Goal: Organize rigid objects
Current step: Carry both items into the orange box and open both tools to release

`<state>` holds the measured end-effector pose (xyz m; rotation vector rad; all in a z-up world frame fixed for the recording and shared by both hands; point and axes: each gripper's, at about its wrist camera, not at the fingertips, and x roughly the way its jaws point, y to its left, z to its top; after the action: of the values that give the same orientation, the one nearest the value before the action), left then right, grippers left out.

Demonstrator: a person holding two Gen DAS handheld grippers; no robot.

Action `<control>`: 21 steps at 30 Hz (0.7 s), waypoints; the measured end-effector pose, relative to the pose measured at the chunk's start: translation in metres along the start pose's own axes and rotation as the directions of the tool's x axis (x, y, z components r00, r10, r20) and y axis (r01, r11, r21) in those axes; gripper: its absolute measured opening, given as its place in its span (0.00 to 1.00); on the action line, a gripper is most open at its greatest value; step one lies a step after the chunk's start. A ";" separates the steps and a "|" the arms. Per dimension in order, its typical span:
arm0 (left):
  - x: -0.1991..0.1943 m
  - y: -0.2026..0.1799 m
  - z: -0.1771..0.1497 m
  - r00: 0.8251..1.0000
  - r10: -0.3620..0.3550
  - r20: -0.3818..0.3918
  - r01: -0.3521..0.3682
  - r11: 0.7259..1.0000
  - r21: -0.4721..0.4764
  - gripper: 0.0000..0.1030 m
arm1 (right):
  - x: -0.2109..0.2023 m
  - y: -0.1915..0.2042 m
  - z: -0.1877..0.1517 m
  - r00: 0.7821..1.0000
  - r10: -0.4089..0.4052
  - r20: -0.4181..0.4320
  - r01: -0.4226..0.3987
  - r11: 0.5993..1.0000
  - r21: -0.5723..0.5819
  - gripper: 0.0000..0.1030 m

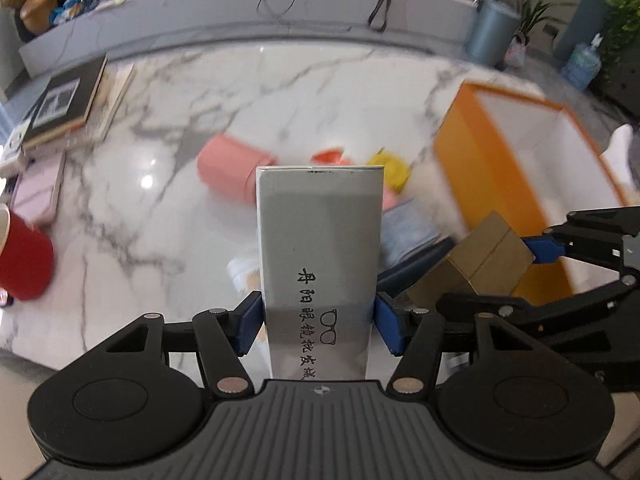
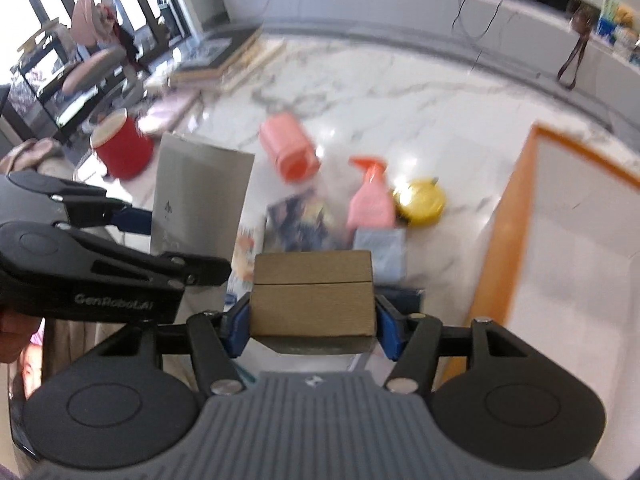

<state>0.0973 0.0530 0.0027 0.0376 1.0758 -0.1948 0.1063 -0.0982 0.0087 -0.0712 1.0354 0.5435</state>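
Note:
My left gripper [image 1: 318,328] is shut on a tall grey glasses box [image 1: 320,240] with black Chinese print, held above the marble table [image 1: 280,92]. It also shows in the right wrist view [image 2: 200,196]. My right gripper [image 2: 312,324] is shut on a brown cardboard box [image 2: 314,294], also seen in the left wrist view [image 1: 484,260]. An open orange storage box with a white inside [image 1: 520,148] stands at the right and shows in the right wrist view [image 2: 560,240].
On the table lie a pink cylinder [image 2: 288,148], a pink spray bottle [image 2: 370,200], a yellow round tin [image 2: 420,200], a blue packet [image 2: 380,248] and a dark booklet [image 2: 298,220]. A red cup [image 1: 22,256] and stacked books [image 1: 60,104] sit at the left.

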 end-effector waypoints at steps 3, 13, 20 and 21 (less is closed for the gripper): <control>-0.020 -0.013 0.013 0.999 -0.027 0.045 0.027 1.000 0.012 0.66 | -0.025 -0.009 0.006 0.998 -0.023 0.057 0.023 1.000 -0.002 0.59; -0.049 -0.076 0.070 0.970 -0.204 0.132 0.197 0.979 0.058 0.66 | -0.105 -0.064 0.005 0.968 -0.159 0.194 0.149 0.987 0.066 0.59; -0.002 -0.132 0.098 0.942 -0.335 0.026 0.333 0.940 0.072 0.66 | -0.094 -0.126 -0.030 0.967 -0.244 0.069 0.229 0.958 0.172 0.59; 0.009 -0.140 0.100 0.941 -0.339 0.003 0.338 0.938 0.074 0.66 | -0.089 -0.134 -0.036 0.967 -0.251 0.045 0.239 0.954 0.183 0.59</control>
<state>0.1637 -0.0982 0.0518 -0.0852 1.0536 -0.5454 0.1046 -0.2606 0.0377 -0.0241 0.9871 0.2257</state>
